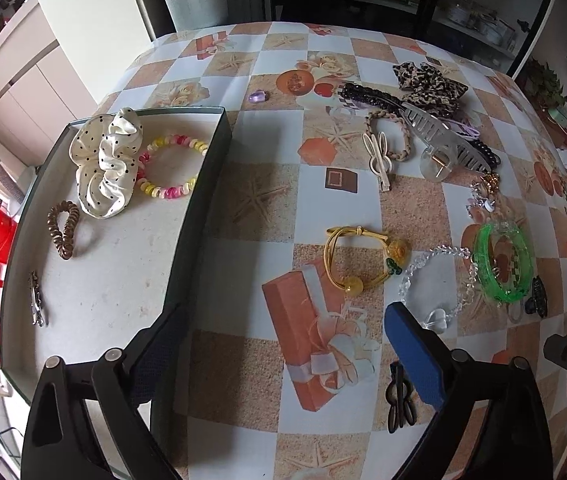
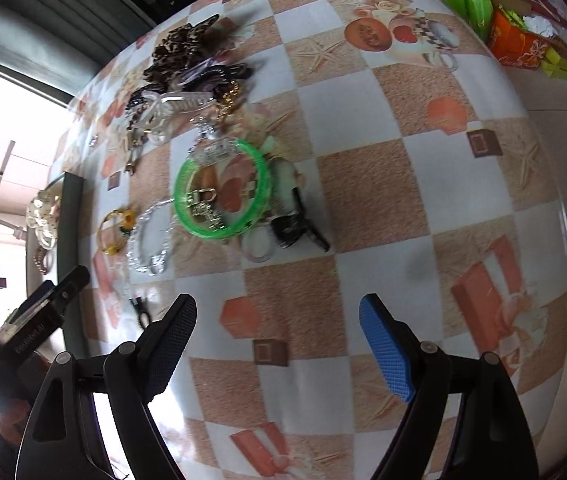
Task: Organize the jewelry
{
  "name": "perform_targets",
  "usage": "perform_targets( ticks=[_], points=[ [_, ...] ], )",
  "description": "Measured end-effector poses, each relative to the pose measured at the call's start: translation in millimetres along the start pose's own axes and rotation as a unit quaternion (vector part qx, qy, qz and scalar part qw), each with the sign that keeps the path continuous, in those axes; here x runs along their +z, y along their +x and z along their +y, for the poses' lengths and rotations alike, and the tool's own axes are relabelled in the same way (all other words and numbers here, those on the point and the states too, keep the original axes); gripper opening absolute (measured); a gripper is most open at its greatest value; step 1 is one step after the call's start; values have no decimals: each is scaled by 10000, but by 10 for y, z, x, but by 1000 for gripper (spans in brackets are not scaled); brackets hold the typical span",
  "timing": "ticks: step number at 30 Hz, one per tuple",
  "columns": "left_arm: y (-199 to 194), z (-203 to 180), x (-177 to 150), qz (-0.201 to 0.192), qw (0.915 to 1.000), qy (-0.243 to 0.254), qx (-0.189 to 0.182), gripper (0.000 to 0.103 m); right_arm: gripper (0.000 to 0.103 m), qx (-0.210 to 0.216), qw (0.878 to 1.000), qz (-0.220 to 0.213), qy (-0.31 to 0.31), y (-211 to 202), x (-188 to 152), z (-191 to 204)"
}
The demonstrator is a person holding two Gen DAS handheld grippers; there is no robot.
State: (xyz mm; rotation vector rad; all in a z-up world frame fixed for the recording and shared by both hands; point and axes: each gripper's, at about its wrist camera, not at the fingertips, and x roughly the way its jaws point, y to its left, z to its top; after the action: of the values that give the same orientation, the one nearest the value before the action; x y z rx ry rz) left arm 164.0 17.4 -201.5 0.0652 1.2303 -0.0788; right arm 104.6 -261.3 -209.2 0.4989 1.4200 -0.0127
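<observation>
A dark-rimmed tray (image 1: 203, 184) at the left holds a white polka-dot scrunchie (image 1: 103, 164), a pink-and-yellow spiral bracelet (image 1: 171, 168), a brown spiral tie (image 1: 63, 232) and a silver clip (image 1: 36, 300). Loose on the checked tablecloth lie a yellow beaded hair tie (image 1: 363, 256), a clear bead bracelet (image 1: 439, 280) and a green bangle (image 1: 503, 264) (image 2: 223, 188). My left gripper (image 1: 283, 344) is open and empty, just below the yellow tie. My right gripper (image 2: 279, 316) is open and empty, short of the bangle and a black claw clip (image 2: 299, 224).
Farther back lie a leopard scrunchie (image 1: 429, 84), a clear claw clip (image 1: 443, 140), a white bunny clip (image 1: 377, 160) and a braided tie (image 1: 387, 136). A black clip (image 1: 399, 400) lies by my left gripper's blue finger. Coloured boxes (image 2: 523, 40) crowd the far right.
</observation>
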Motion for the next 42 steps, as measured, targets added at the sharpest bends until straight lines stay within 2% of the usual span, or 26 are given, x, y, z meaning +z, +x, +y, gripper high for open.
perform_targets(
  ticks=[5,6,8,21,24,28,29,30,31,32,33,34,42],
  points=[
    [91,-85,54,27,10000,-51,-52,98,86,-296,9994,32,-175,91,69,-45],
    [110,-111,65,26,10000,-28,-54,89,86,-338,9992,36,-205,108,82,-50],
    [172,-152,95,85,9999,25,-50,85,86,-409,9988,26,-284,137,115,-58],
    [436,-187,202,186,9997,41,-134,85,86,-901,9909,-117,-991,313,301,124],
    [433,-207,216,161,9997,68,-157,75,81,-980,9886,-152,-1135,357,326,250],
    [420,-271,245,149,9994,226,-213,59,61,-1176,9832,-232,-1377,395,306,412],
    [406,-297,243,125,9993,276,-227,48,53,-1203,9823,-249,-1416,404,306,437],
    [397,-315,244,107,9991,313,-255,35,49,-1230,9814,-273,-1448,401,292,479],
    [385,-332,242,97,9990,345,-271,28,41,-1230,9812,-293,-1460,394,281,507],
    [380,-345,242,95,9989,367,-272,18,33,-1225,9814,-307,-1448,394,279,523],
    [379,-344,241,100,9989,366,-282,9,29,-1220,9818,-321,-1419,393,281,529],
    [379,-337,240,108,9989,351,-293,7,28,-1197,9825,-332,-1388,382,274,529],
    [228,-235,120,55,9981,265,-555,6,25,-888,9900,-384,-1027,242,260,308]
  ],
)
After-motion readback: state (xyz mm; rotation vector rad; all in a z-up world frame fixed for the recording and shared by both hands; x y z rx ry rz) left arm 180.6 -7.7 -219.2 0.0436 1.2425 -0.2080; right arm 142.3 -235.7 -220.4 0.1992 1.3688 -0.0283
